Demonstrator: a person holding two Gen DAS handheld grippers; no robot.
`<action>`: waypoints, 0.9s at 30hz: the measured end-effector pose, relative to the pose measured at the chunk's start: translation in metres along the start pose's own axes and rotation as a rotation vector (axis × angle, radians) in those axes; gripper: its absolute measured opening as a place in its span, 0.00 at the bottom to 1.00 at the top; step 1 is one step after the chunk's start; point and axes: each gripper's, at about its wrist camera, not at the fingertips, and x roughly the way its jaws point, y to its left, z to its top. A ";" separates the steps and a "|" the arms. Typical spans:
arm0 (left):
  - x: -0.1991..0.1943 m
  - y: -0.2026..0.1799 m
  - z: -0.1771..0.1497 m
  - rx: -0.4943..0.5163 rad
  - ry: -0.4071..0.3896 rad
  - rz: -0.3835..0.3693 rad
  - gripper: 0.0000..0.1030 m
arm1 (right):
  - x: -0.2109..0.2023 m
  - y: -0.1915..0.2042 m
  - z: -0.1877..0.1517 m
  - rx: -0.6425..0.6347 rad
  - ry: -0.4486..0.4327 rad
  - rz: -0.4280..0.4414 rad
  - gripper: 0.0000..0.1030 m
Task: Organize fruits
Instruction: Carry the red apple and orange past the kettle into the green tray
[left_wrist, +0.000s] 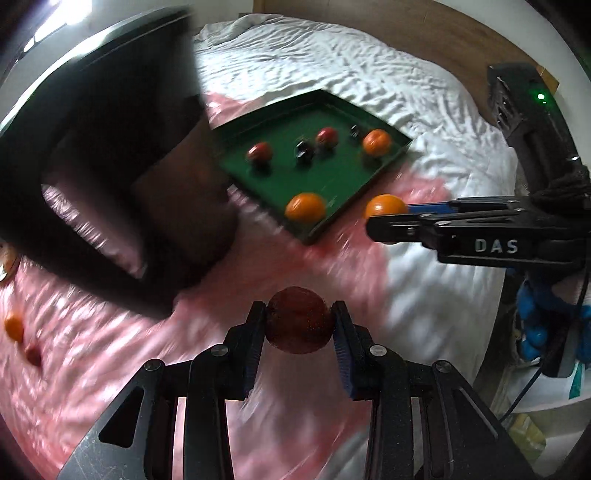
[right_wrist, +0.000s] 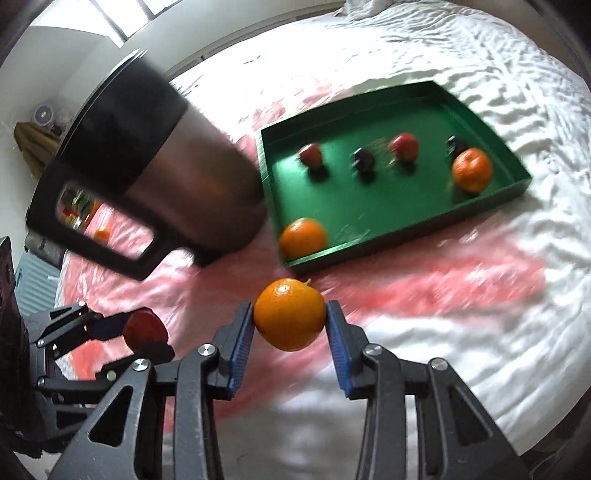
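My left gripper (left_wrist: 298, 325) is shut on a dark red fruit (left_wrist: 298, 320), held above the pink cloth; the same fruit (right_wrist: 145, 328) shows at the lower left of the right wrist view. My right gripper (right_wrist: 290, 319) is shut on an orange (right_wrist: 289, 319), seen too as an orange (left_wrist: 385, 206) beside the tray's near corner. The green tray (right_wrist: 491, 201) lies ahead on the bed with two oranges (right_wrist: 303, 238) (right_wrist: 472, 170), two red fruits (right_wrist: 309, 155) (right_wrist: 404, 146) and two dark fruits (right_wrist: 364, 159) (right_wrist: 456, 144) in it.
A large black jug with a handle (right_wrist: 147, 147) stands left of the tray and hides part of it. An orange (left_wrist: 14, 326) and a small red fruit (left_wrist: 33, 355) lie on the pink cloth (left_wrist: 314, 258) at far left. White bedding (right_wrist: 461, 332) surrounds the tray.
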 end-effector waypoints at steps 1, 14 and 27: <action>0.004 -0.004 0.010 -0.002 -0.009 -0.008 0.30 | -0.001 -0.005 0.004 0.000 -0.006 -0.004 0.68; 0.085 -0.009 0.154 -0.173 -0.107 0.015 0.30 | 0.010 -0.103 0.121 -0.032 -0.143 -0.088 0.68; 0.182 0.017 0.216 -0.262 -0.050 0.156 0.30 | 0.089 -0.146 0.183 -0.125 -0.071 -0.164 0.68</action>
